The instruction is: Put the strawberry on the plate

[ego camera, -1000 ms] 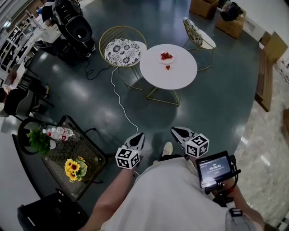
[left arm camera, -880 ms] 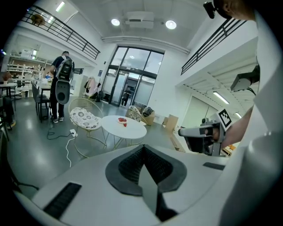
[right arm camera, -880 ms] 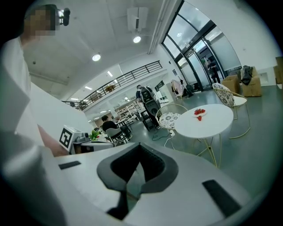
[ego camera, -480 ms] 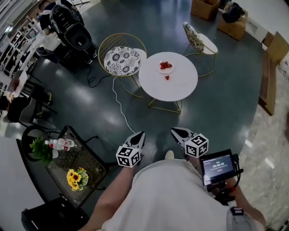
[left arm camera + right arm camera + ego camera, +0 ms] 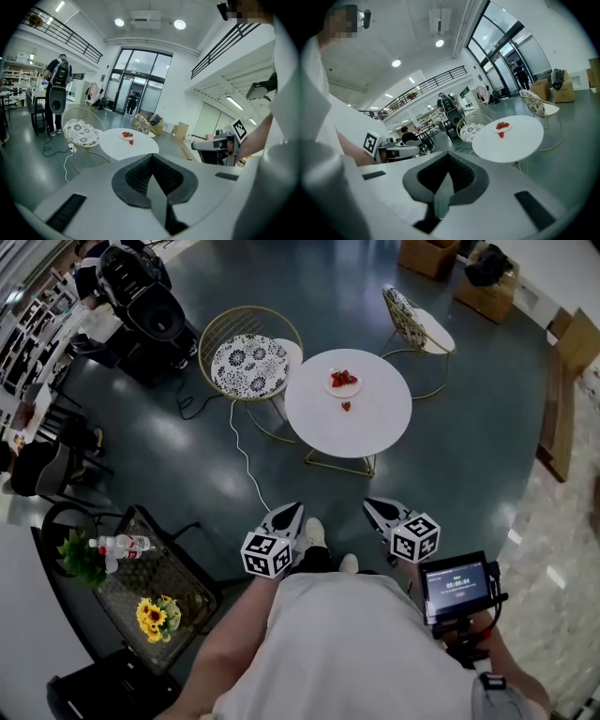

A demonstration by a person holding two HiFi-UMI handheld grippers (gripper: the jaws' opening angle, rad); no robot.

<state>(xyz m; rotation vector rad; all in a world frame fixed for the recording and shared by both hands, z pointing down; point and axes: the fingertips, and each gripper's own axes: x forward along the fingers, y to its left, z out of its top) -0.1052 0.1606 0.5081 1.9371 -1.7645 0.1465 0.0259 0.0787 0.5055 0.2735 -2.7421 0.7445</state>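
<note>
Far ahead of the left gripper [image 5: 292, 510] and right gripper [image 5: 371, 506], a strawberry [image 5: 346, 406] lies just short of a plate [image 5: 331, 386]. Both grippers are closed and empty.

Nothing can be read for certain: the small black-framed screen [image 5: 457, 584] at the head view's lower right shows pale lines (too small to decipher).

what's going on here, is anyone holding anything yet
A person holds the left gripper and the right gripper out in front, both shut and empty, some way short of the round white table. On it a plate carries a few strawberries, and one loose strawberry lies on the tabletop just beside the plate. Nothing has been picked up yet.
</note>
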